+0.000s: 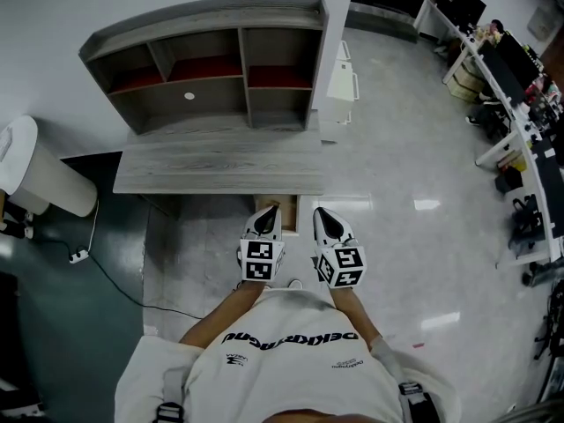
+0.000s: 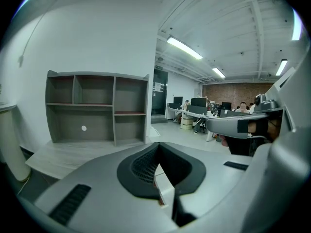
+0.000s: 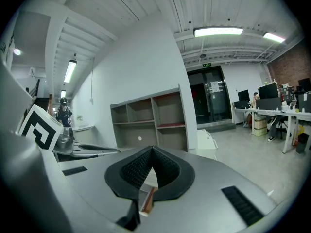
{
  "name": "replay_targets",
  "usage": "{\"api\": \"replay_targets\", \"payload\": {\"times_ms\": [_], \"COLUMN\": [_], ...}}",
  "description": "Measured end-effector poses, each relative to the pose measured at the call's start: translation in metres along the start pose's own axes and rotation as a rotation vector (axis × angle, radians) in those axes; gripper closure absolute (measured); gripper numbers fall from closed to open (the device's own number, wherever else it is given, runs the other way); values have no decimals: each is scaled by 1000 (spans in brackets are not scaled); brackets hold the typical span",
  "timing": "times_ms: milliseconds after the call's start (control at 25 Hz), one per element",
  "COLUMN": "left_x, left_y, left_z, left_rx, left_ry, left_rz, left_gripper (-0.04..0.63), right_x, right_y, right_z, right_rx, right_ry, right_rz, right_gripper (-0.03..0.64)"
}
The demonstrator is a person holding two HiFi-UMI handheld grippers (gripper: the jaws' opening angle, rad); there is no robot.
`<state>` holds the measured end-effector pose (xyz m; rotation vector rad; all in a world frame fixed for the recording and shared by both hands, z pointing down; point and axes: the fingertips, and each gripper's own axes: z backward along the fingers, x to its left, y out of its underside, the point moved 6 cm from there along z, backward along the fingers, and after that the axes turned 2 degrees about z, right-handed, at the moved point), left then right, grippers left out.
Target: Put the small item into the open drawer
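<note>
Seemingly at rest, the person stood facing a grey desk [image 1: 220, 161] with a grey shelf unit [image 1: 211, 60] on its back edge, and held both grippers close to the body, side by side and pointing toward the desk. The left gripper [image 1: 270, 210] had its jaws pressed together at the tips. Its own view showed the dark ribbed pads meeting, with only a narrow slot below them and nothing pinched. The right gripper [image 1: 320, 211], just beside it, likewise had its jaws closed tip to tip on nothing. Each gripper carried its marker cube [image 1: 261, 260] at the rear, near the person's white shirt. Just under the desk's front edge, between and ahead of the two gripper noses, a brown wooden box [image 1: 286, 215] stuck out; it looked like the open drawer. The left gripper partly covered it. A pale panel with a brown edge showed through the slot under each pair of jaws. The small item could not be made out in any view, neither in the jaws, on the desk top nor in the visible part of the drawer. A white cylindrical bin [image 1: 40, 170] stood to the left of the desk, with a cable and plug strip [image 1: 79, 256] on the dark floor near it. Office tables with monitors [image 1: 515, 77] stood well apart on the right.
</note>
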<state>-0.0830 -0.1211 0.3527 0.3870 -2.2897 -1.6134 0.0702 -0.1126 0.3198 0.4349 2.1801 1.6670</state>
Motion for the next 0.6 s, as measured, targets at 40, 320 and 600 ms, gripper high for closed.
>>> {"api": "replay_targets", "payload": {"times_ms": [40, 320, 600], "left_x": [0, 0, 0], "left_y": [-1, 0, -1], "left_z": [-1, -6, -11], "left_rx": [0, 3, 4], "left_ry": [-1, -3, -6], "left_rz": [2, 8, 1], "left_gripper": [580, 580, 580], "right_x": [-1, -7, -11], "right_y": [0, -1, 0], "right_z": [-1, -4, -9], "right_rx": [0, -3, 0], "right_ry": [-1, 1, -3], "right_rz": [0, -5, -2], "right_gripper": [589, 589, 589]}}
